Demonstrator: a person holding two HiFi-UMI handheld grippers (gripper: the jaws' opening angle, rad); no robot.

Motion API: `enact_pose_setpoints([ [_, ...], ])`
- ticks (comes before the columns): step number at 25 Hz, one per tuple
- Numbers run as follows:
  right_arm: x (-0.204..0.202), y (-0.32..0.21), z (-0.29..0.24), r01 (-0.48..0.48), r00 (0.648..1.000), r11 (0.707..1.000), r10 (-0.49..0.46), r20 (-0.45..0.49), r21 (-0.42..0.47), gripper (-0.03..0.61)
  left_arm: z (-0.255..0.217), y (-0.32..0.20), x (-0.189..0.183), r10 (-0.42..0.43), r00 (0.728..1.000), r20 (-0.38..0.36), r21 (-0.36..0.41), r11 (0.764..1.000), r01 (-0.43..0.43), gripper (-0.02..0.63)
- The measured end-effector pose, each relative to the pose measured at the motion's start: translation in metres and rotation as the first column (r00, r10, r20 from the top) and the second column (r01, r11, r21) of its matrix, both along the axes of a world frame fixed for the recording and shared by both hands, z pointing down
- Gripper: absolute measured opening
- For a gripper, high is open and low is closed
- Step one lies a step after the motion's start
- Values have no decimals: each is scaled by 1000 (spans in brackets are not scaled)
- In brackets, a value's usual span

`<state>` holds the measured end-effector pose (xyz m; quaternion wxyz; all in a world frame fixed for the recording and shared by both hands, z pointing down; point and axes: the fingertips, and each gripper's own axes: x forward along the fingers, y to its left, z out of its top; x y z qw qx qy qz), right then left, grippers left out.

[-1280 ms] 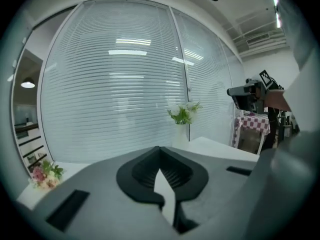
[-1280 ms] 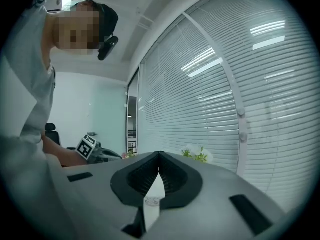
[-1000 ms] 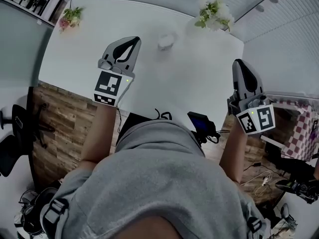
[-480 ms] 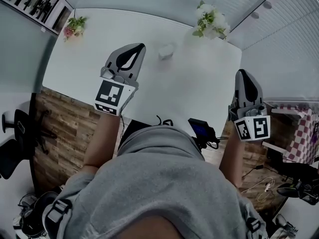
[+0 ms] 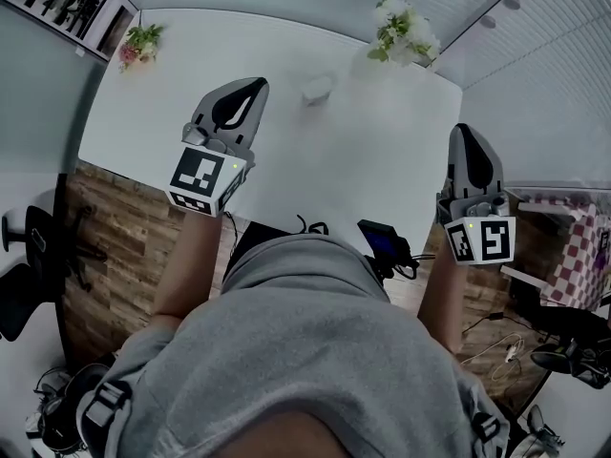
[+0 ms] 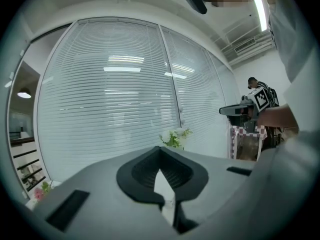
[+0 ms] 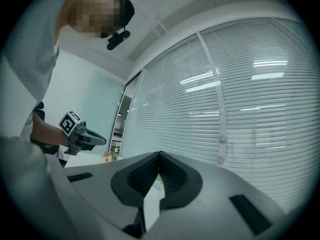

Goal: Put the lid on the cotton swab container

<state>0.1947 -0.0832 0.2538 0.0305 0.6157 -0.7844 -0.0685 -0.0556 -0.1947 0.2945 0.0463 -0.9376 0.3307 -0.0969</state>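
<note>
The white tabletop (image 5: 315,175) fills the upper half of the head view, and the person (image 5: 305,351) in a grey top stands at its near edge. Both arms are raised over it and well apart. The left tool (image 5: 256,84) hangs above the left half of the tabletop and the right tool (image 5: 464,132) above its right edge. Each tool's own view shows its jaws brought together at the tips with nothing gripped between them, so both are empty.

A bunch of white flowers (image 5: 405,30) stands at the far right corner and a smaller bunch of pink flowers (image 5: 139,40) at the far left corner.

The smallest thing is the cotton swab container (image 5: 318,89), a pale little box close to the far edge near its middle, just beyond the left tool's tips and apart from them. It is too small and soft in the picture to tell whether the lid lies beside it or sits on it.

It is likely thin, light plastic, stiff but easy to tip or skid on the smooth tabletop. The lid would best be pinched lightly across its rim and the box steadied low on its side walls by the other tool
</note>
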Motion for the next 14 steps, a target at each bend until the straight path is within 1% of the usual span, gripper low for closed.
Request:
enact_pose_setpoints([
  [3, 0, -2, 1, 4, 1000, 1000, -4, 4, 2, 25, 6, -2, -3, -9, 1000, -11, -20, 1000, 9, 6],
  [9, -2, -1, -1, 17, 1000, 1000, -17, 10, 9, 25, 11, 0, -5, -19, 1000, -10, -33, 999, 19, 6],
  [14, 2, -2, 1, 16, 1000, 1000, -16, 18, 10, 25, 25, 1, -5, -27, 1000, 6, -56, 998, 27, 6],
])
